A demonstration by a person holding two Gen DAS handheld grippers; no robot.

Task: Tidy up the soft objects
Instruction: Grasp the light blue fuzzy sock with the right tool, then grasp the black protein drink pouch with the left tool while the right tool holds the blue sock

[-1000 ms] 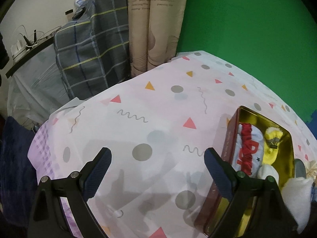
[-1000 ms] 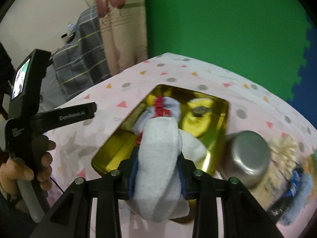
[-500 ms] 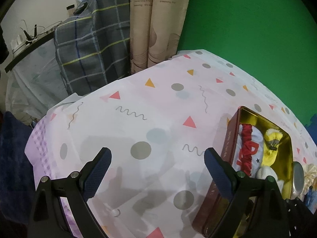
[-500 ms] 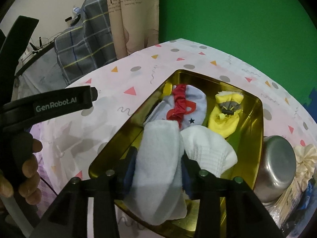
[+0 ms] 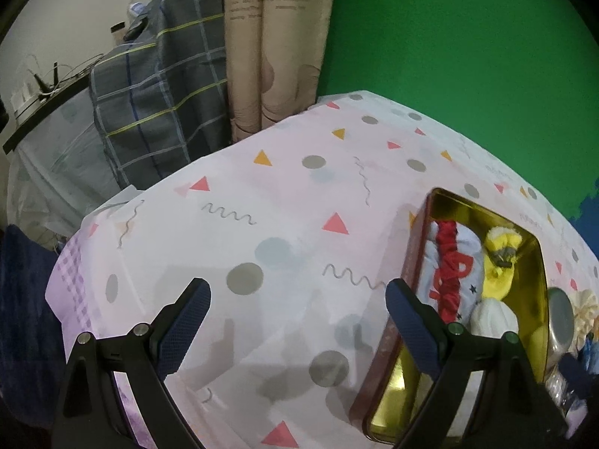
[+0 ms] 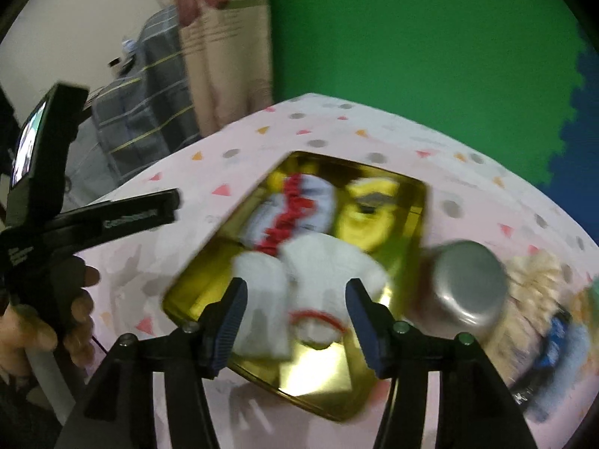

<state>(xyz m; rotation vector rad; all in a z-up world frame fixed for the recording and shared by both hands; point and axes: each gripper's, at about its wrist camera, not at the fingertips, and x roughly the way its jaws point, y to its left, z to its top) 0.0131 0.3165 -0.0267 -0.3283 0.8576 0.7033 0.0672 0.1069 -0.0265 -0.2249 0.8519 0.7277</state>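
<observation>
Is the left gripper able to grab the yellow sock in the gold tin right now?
Probably yes. The left gripper is open and holds nothing, and the yellow sock lies uncovered in the open gold tin. It would have to swing right over the tin's near wall, where the right gripper hovers.

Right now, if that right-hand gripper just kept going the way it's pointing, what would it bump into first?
Most likely the white socks lying in the gold tin: they sit straight ahead between the open right gripper fingers, though the blur leaves depth unclear.
</observation>
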